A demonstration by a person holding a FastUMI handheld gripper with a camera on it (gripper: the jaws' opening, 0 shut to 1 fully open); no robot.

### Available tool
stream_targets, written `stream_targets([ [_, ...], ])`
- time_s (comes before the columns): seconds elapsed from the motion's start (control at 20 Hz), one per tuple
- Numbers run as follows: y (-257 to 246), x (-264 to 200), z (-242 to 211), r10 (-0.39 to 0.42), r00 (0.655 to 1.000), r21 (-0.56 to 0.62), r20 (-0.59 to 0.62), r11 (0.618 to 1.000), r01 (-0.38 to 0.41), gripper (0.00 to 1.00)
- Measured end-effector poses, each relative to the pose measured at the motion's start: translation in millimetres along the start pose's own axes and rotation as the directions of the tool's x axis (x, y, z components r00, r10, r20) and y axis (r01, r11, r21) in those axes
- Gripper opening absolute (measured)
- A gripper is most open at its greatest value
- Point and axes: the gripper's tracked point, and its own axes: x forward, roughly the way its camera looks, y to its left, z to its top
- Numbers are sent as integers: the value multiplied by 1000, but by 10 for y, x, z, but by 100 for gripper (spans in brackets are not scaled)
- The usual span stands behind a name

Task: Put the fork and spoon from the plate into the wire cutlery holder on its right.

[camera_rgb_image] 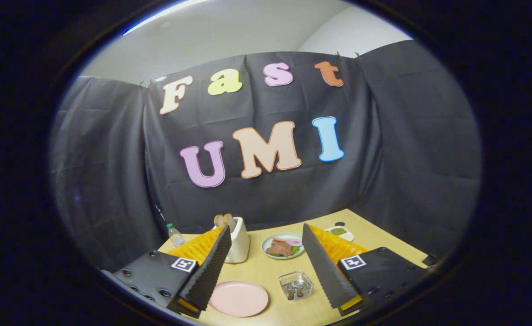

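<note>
While the gripper (268, 276) hung wide open and empty above the counter (266, 267), the pink plate (239, 298) lay bare between its fingers. The cutlery appeared to stand already in the wire cutlery holder (296, 285) just right of it. Main risk: descending blind could tip that light holder; farther off, toaster (238, 240) and food plate (283, 246) sat clear.

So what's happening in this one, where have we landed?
The hand-held gripper hovers above the wooden table with its fingers spread wide, holding nothing. Between them lie the pink plate, which looks bare, and to its right the wire cutlery holder with what look like utensil handles already in it. Beyond sit a toaster holding bread, a plate of food, a small dish and a bottle.
</note>
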Motion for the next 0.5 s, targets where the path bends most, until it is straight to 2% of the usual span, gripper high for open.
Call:
stream_targets([
  [0.2, -109, -121, 98, -5, 999, 34, 32, 999, 4, 99],
  [0.5, -358, -196, 195, -6, 998, 25, 64, 1000, 5, 99],
])
